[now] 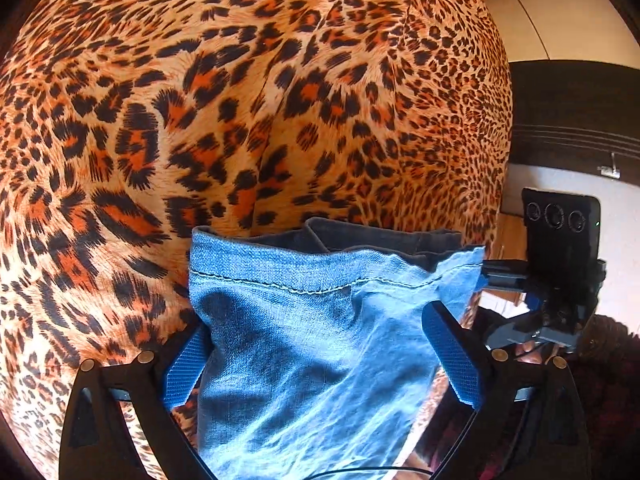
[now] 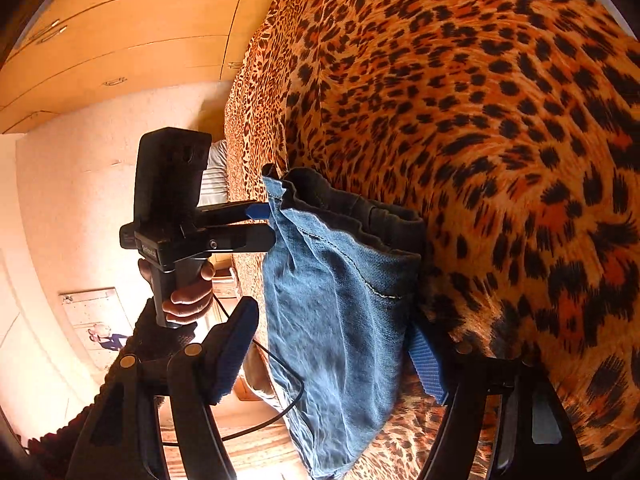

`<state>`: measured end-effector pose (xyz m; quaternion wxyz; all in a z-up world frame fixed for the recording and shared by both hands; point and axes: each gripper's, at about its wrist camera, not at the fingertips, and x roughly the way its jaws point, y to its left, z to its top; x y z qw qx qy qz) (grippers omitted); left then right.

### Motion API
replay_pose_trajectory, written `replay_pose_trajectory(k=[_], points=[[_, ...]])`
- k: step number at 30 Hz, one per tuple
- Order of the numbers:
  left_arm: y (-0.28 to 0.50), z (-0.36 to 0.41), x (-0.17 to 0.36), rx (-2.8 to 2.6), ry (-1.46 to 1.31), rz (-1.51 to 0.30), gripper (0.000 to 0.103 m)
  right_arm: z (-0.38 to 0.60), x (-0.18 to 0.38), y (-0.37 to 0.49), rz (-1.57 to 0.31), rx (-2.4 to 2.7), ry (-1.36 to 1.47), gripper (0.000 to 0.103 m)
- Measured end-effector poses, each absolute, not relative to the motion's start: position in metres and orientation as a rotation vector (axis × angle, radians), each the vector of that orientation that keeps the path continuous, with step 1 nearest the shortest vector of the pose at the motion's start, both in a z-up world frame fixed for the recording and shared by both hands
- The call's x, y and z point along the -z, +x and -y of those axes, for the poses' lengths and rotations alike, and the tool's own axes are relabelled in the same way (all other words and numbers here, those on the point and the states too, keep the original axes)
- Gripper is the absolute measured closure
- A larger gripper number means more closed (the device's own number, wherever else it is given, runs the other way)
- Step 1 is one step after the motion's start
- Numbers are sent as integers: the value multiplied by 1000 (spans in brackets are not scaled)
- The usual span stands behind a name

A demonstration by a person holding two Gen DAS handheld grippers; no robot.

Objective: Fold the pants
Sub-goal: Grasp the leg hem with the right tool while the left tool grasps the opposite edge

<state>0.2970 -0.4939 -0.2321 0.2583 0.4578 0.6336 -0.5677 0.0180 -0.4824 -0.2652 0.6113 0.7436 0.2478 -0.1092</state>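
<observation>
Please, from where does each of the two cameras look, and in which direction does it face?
Left wrist: sits on the left gripper, looking along its fingers, tilted down at the jeans on the leopard-print cover. Its own two blue-padded fingers show, and the right gripper is at the right edge.
Right wrist: sits on the right gripper, looking along the cover's edge toward the wardrobe. Its own fingers show, and the left hand holding the left gripper.
Shared: the jeans and the cover; each view sees the other gripper.
</observation>
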Motion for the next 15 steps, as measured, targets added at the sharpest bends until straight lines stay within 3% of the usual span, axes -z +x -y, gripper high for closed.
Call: replay_pose_trajectory(k=[3, 6, 8, 10, 11, 15], points=[[295, 492, 230, 1549, 1238, -1680, 5, 483, 269, 18, -545, 234, 1744, 34], [292, 488, 228, 1543, 1211, -1668, 13, 483, 277, 19, -540, 224, 1770, 50], [279, 481, 224, 1574, 1168, -1712, 40, 483, 281, 21, -568, 242, 1759, 63], [275, 473, 226, 1578, 1243, -1646, 54, 483, 285, 22, -591, 253, 1745, 74], [276, 472, 231, 1559, 1269, -1616, 66, 483, 287, 21, -587, 255, 1753, 76], [304, 476, 240, 1453, 1091, -1794, 74, 484, 295, 15, -590, 264, 1767, 89]])
